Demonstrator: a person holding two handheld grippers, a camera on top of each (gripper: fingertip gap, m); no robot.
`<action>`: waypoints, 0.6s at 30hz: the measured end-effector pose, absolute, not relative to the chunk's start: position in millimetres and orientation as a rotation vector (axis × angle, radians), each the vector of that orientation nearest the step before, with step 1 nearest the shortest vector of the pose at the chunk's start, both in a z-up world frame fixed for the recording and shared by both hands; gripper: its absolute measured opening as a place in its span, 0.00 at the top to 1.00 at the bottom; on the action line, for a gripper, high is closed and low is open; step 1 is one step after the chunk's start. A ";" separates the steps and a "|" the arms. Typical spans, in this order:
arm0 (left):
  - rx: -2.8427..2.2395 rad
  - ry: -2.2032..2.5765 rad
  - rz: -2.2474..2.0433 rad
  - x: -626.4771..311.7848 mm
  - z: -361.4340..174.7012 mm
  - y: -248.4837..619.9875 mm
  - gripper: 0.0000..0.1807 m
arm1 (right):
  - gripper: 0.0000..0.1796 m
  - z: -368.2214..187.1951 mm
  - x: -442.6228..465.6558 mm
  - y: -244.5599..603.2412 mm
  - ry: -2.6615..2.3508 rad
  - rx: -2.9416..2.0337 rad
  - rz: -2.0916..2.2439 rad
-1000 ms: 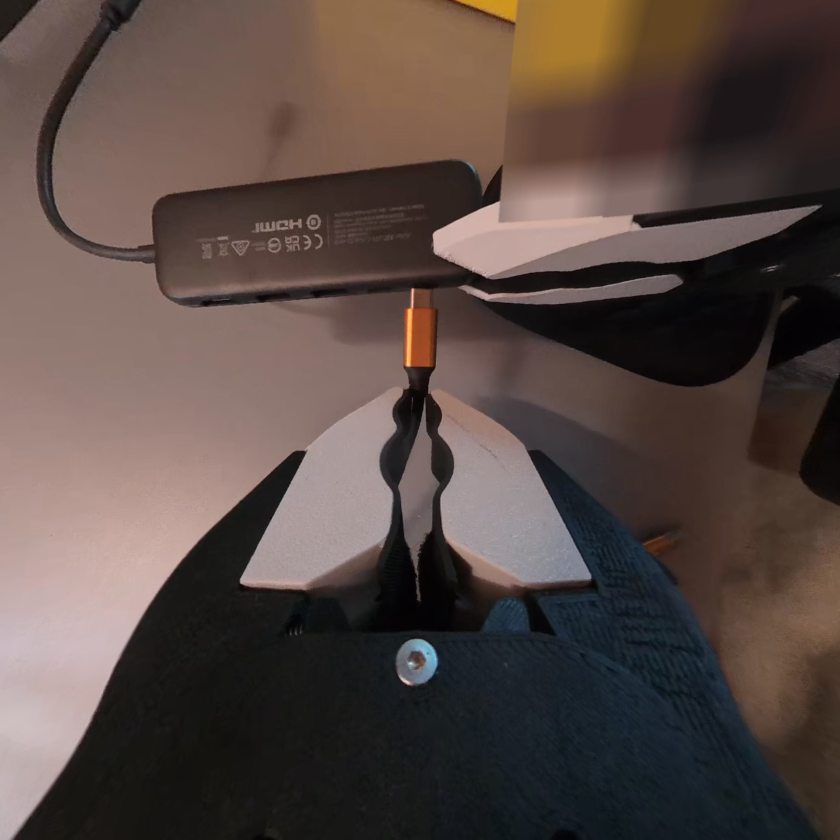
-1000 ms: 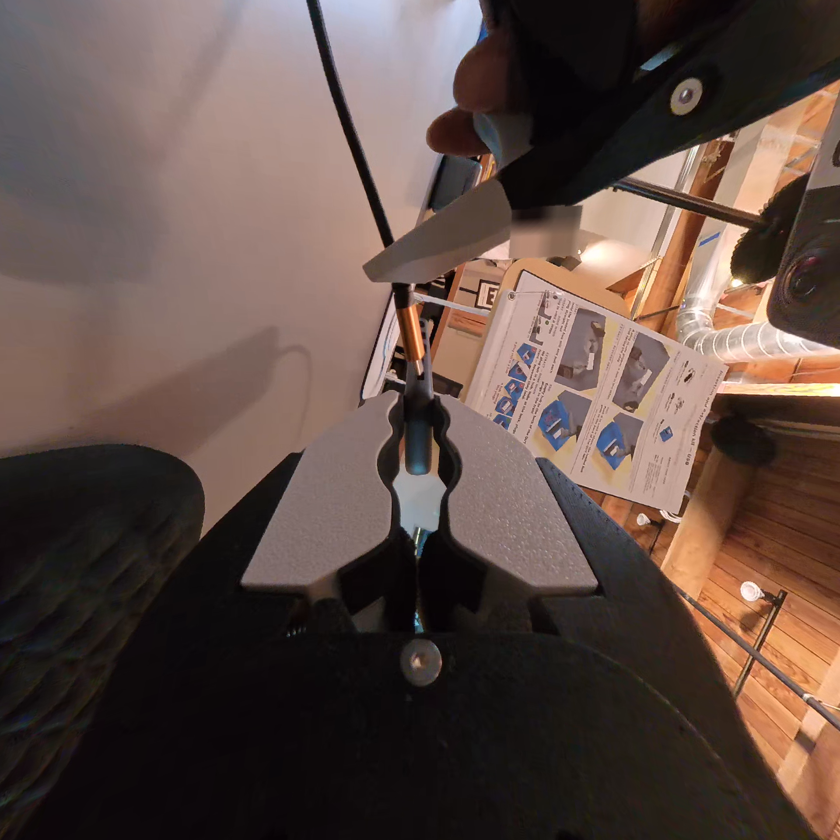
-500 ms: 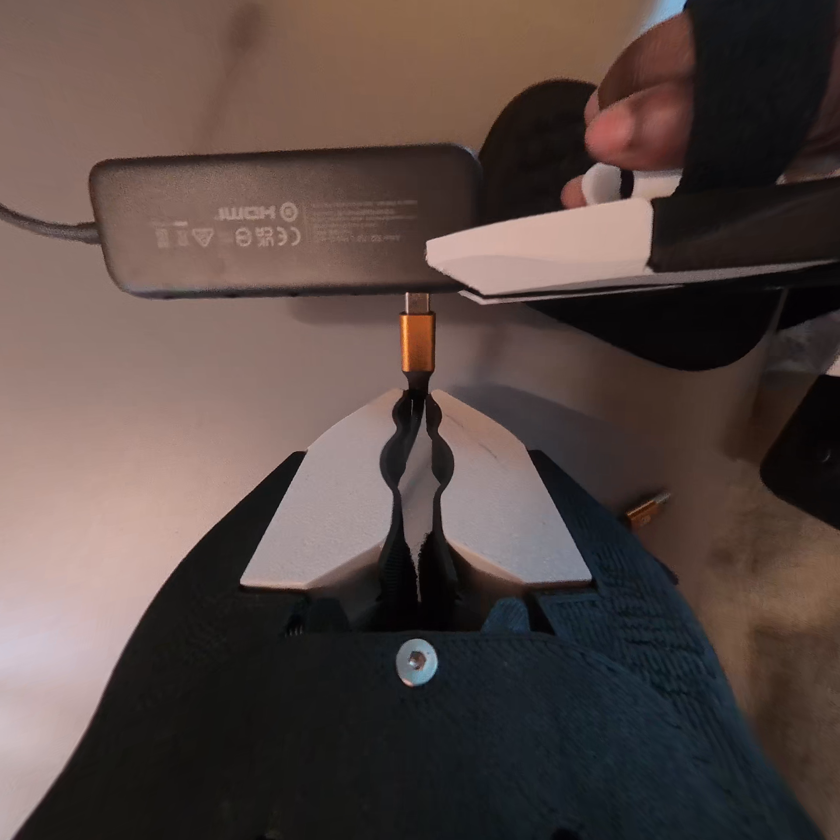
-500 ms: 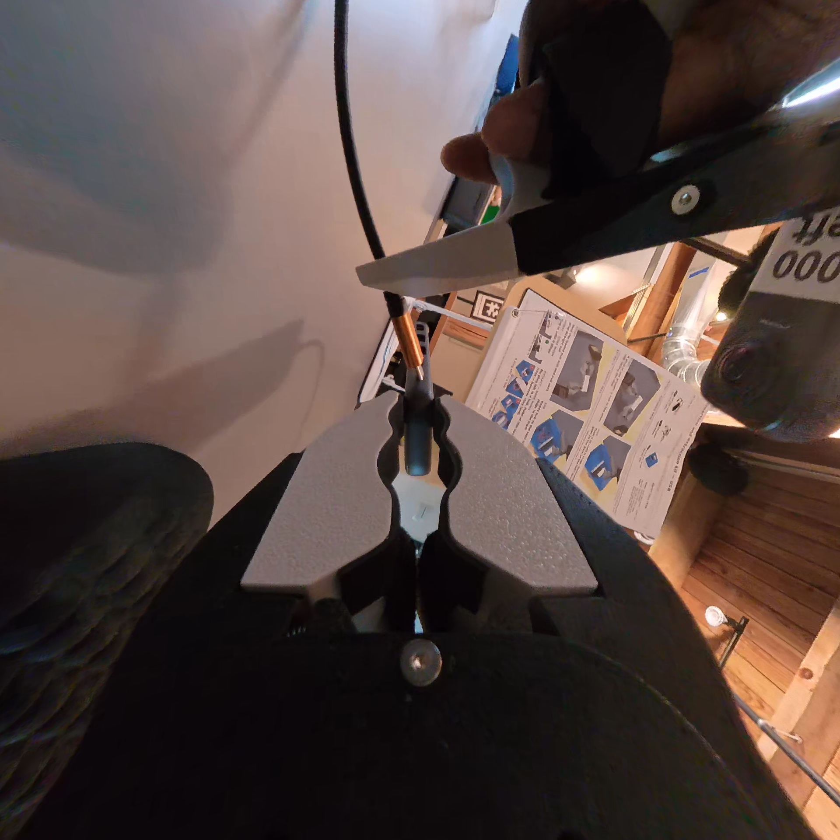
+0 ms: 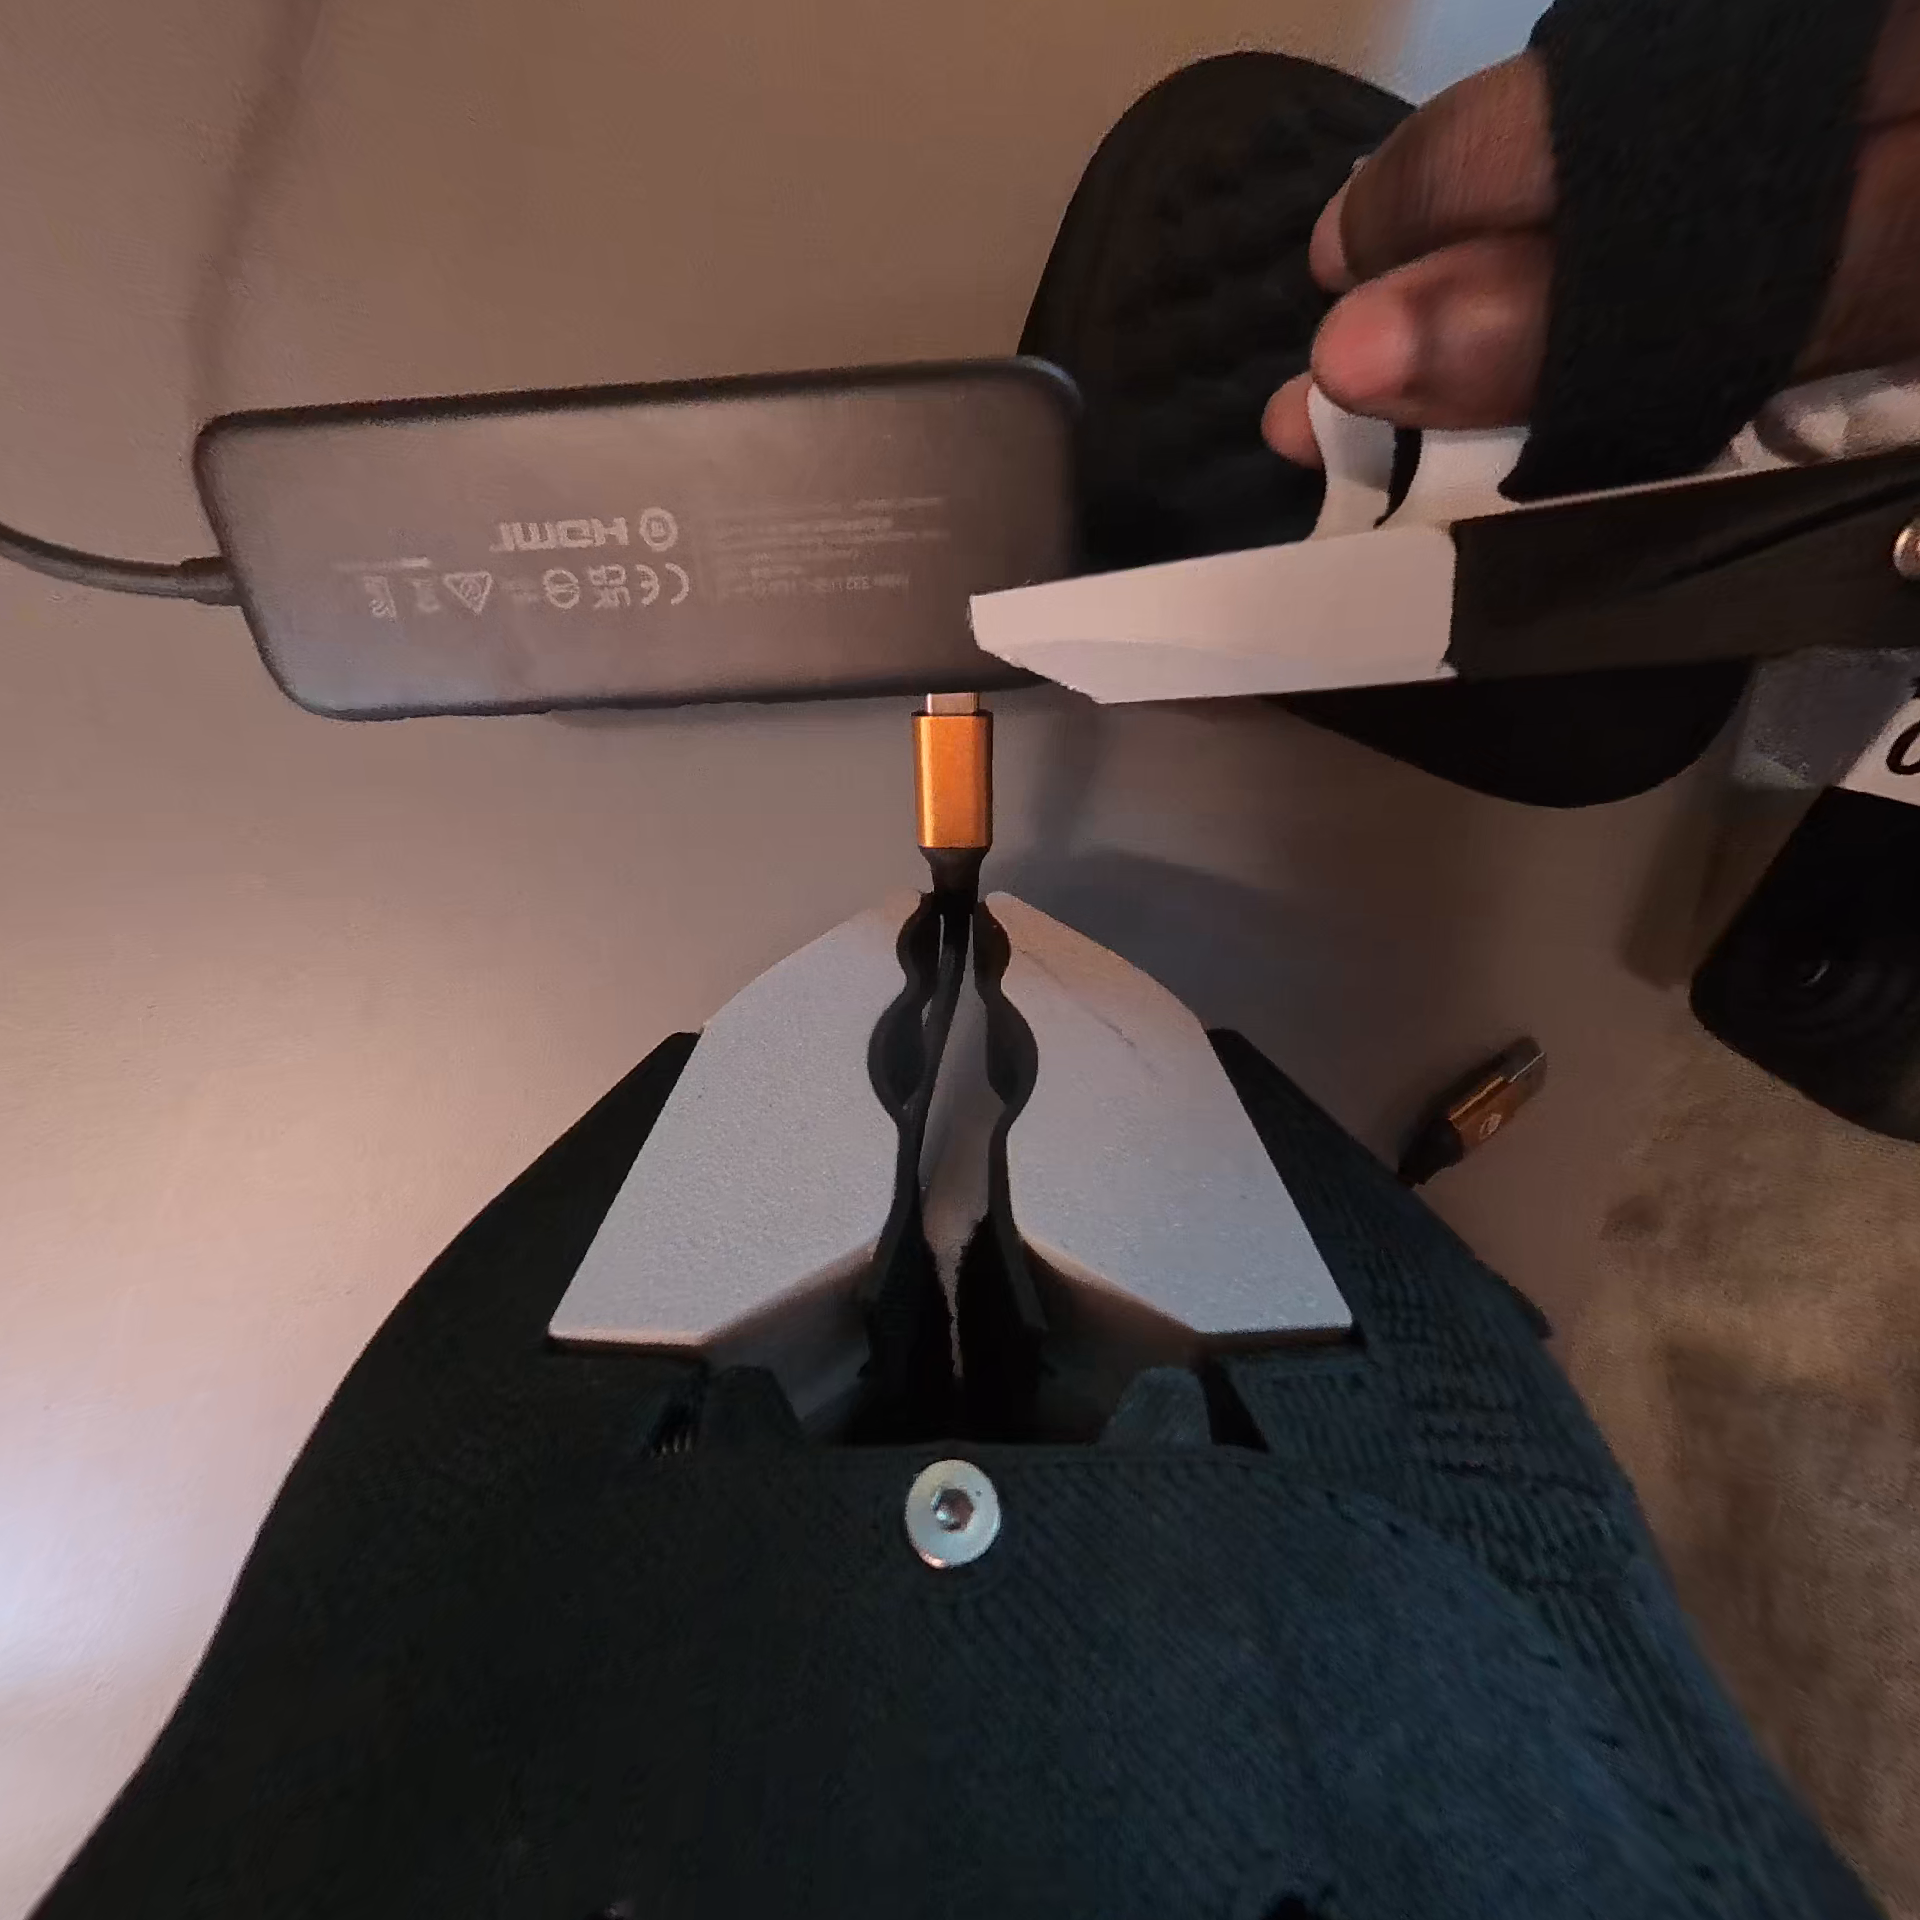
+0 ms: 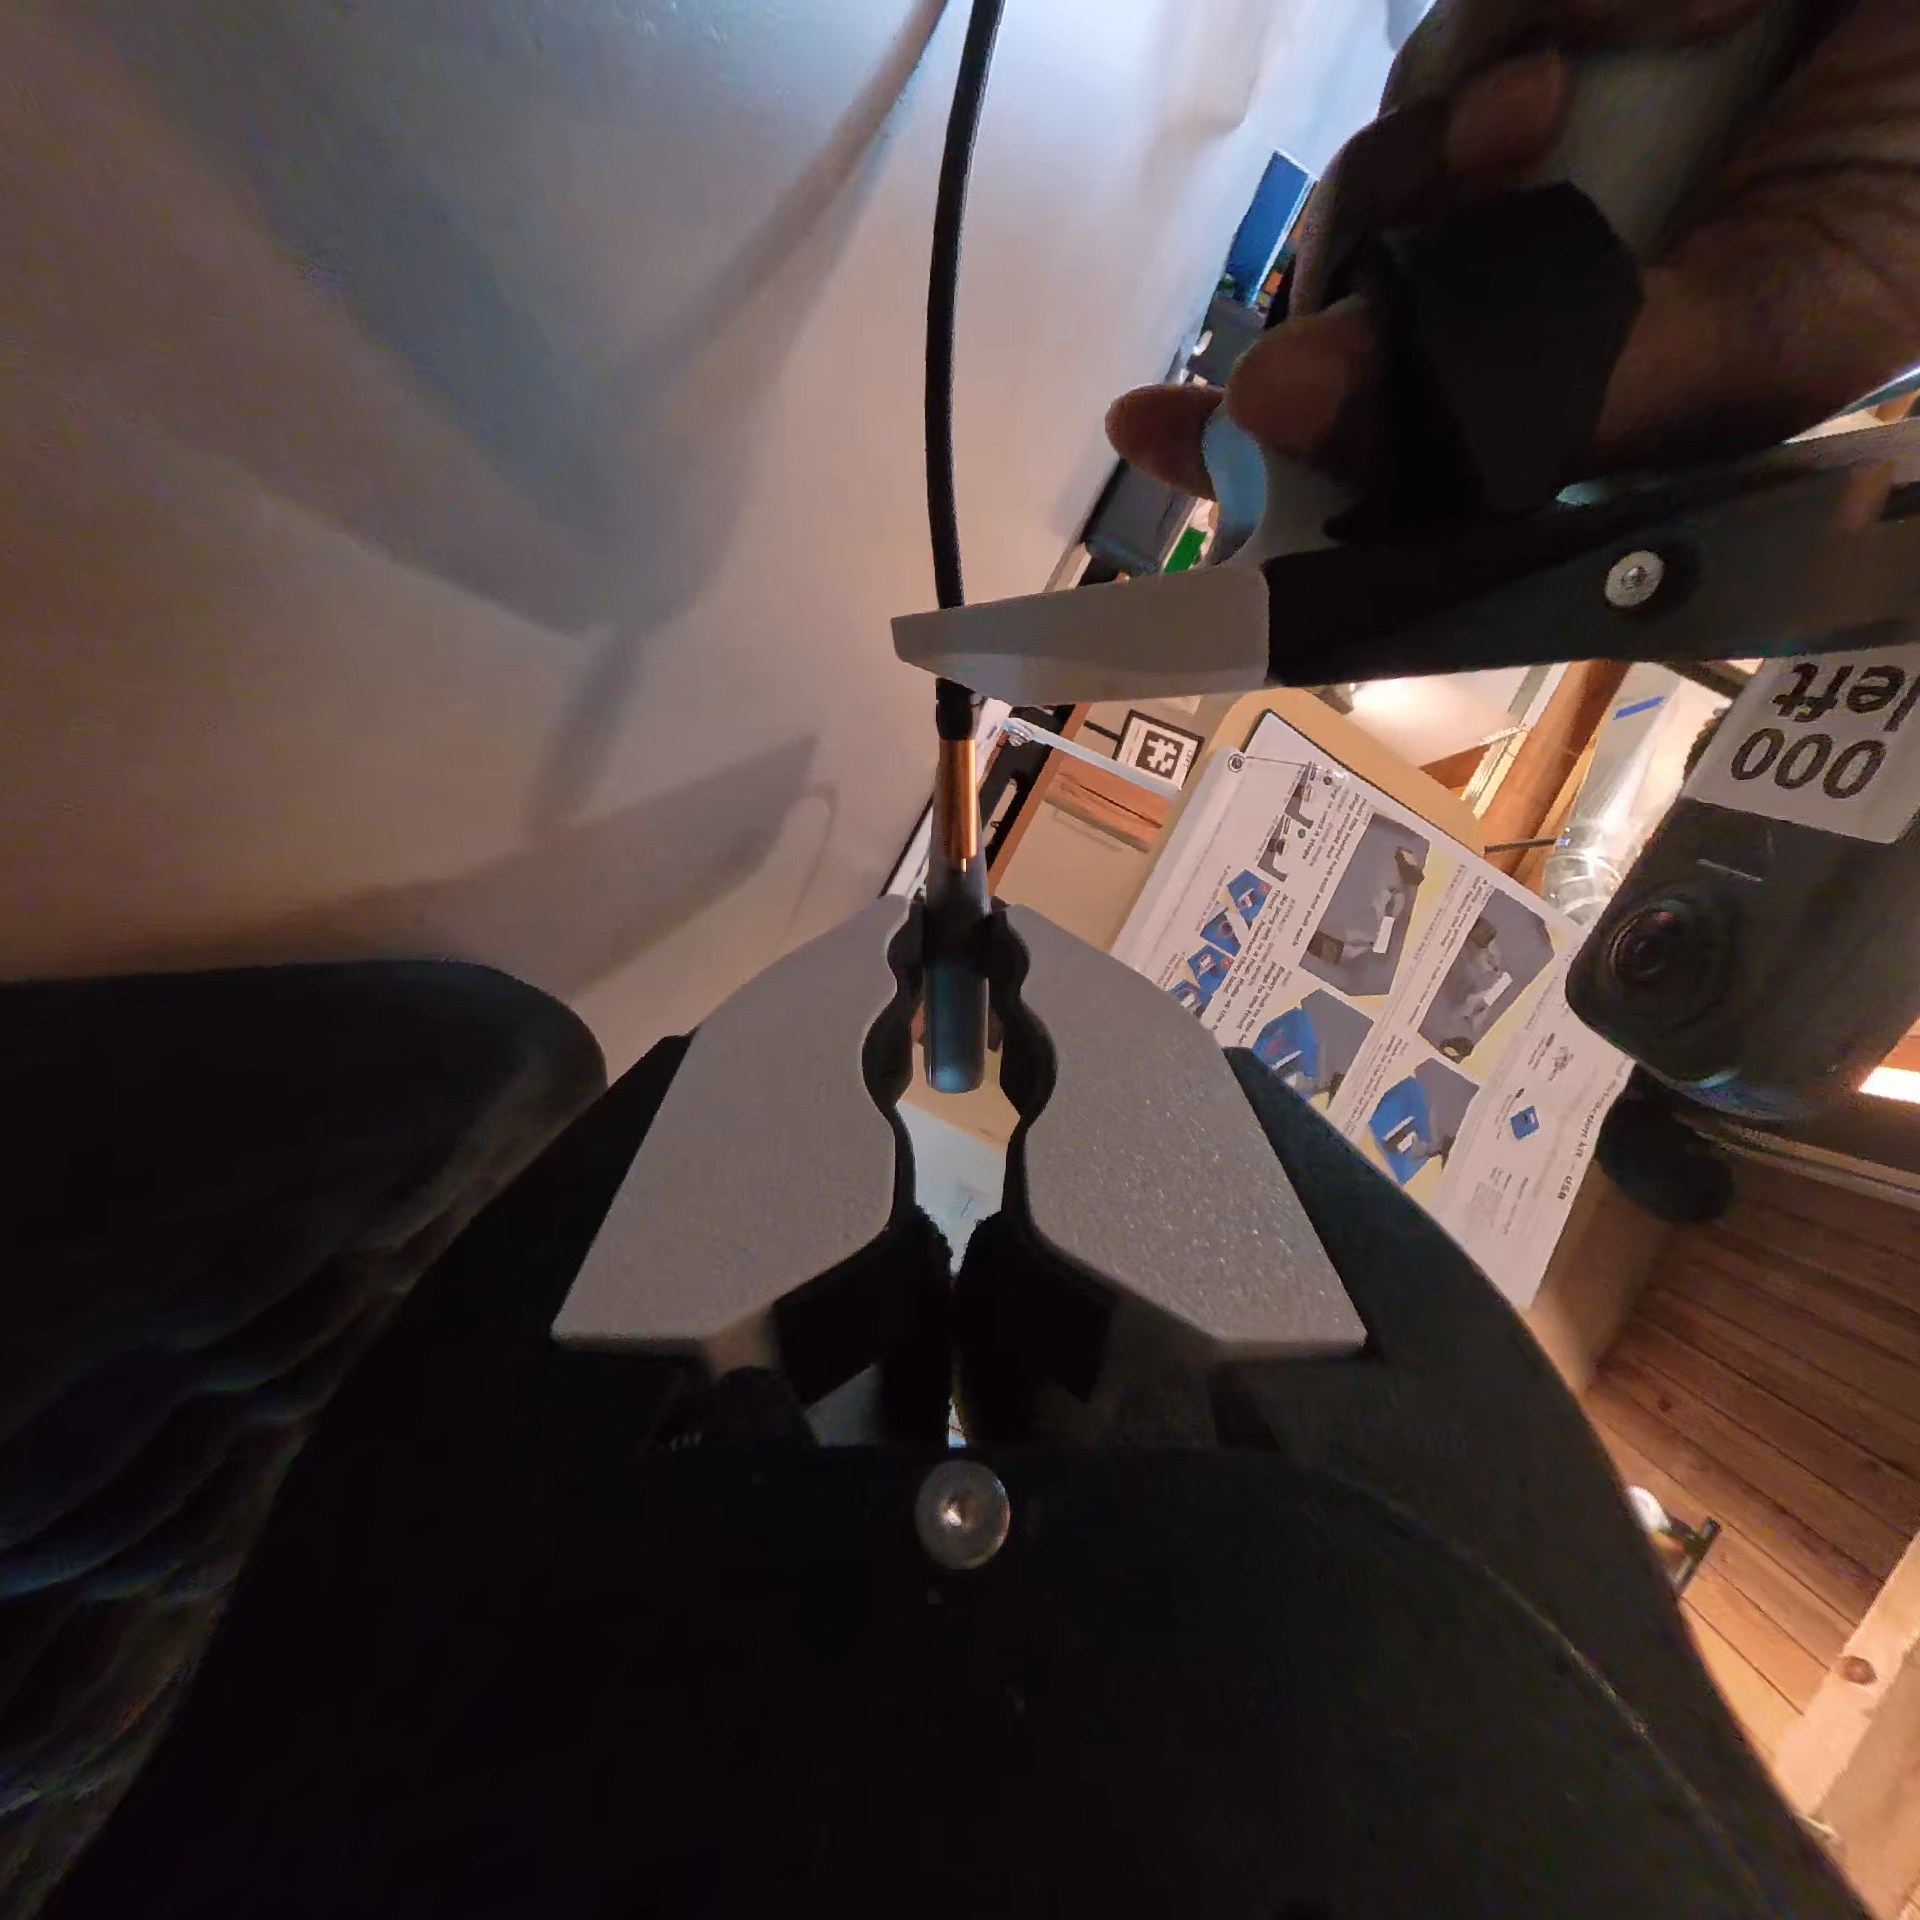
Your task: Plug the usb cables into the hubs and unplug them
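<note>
The left tool (image 5: 951, 914), its grey textured fingers pressed together on the thin black cable just behind an orange metal USB-C plug (image 5: 950, 781), holds the plug's silver tip at the lower edge of a dark grey flat rectangular hub (image 5: 634, 545), apparently only partly seated in a port. From the right, the right tool (image 6: 951, 925) pinches the hub's end between its own grey fingers, held edge-on above a pale surface (image 5: 312, 935); a person's hand (image 5: 1455, 301) in a black fingerless glove works its trigger. A second orange-tipped connector (image 5: 1491, 1096) lies loose on the surface beside the left tool's black body.

Judging from this, the step in hand is the seating or drawing of the plug. Doing it well calls for travel straight along the plug's axis, with the hub kept rigid by the right tool; gripping cable instead of plug shell risks bending at the strain relief, so any push should stay gentle and aligned.
</note>
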State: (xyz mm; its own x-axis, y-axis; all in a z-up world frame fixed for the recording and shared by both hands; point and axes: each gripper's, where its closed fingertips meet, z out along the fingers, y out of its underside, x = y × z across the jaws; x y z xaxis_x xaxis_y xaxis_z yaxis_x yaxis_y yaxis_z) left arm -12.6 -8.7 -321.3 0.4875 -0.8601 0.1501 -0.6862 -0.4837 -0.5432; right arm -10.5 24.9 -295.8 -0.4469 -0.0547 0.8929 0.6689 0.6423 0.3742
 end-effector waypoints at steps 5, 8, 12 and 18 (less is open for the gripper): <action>-2.288 1.362 -0.529 -8.8 -325.6 -10.4 0.97 | 0.94 -302.3 -7.6 20.9 -1.892 -0.483 -0.867; -2.253 1.389 -0.529 -5.7 -326.1 -11.1 0.97 | 0.94 -300.1 -5.5 16.8 -1.894 -0.479 -0.819; -2.175 1.327 -0.623 -3.7 -316.4 -12.0 0.97 | 0.93 -292.4 -1.1 11.3 -1.844 -0.507 -0.699; -2.150 1.337 -0.653 -7.6 -313.3 -15.7 0.97 | 0.86 -296.2 4.7 7.0 -1.775 -0.589 -0.567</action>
State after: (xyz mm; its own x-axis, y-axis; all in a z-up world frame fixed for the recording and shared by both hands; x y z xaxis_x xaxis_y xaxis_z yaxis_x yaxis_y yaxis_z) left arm -7.6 -15.7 -313.3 0.3964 -0.9094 0.1257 -0.6585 -0.3770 -0.6513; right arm 4.7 7.0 -296.2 -0.2494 0.1067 0.9625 0.6452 0.7595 0.0830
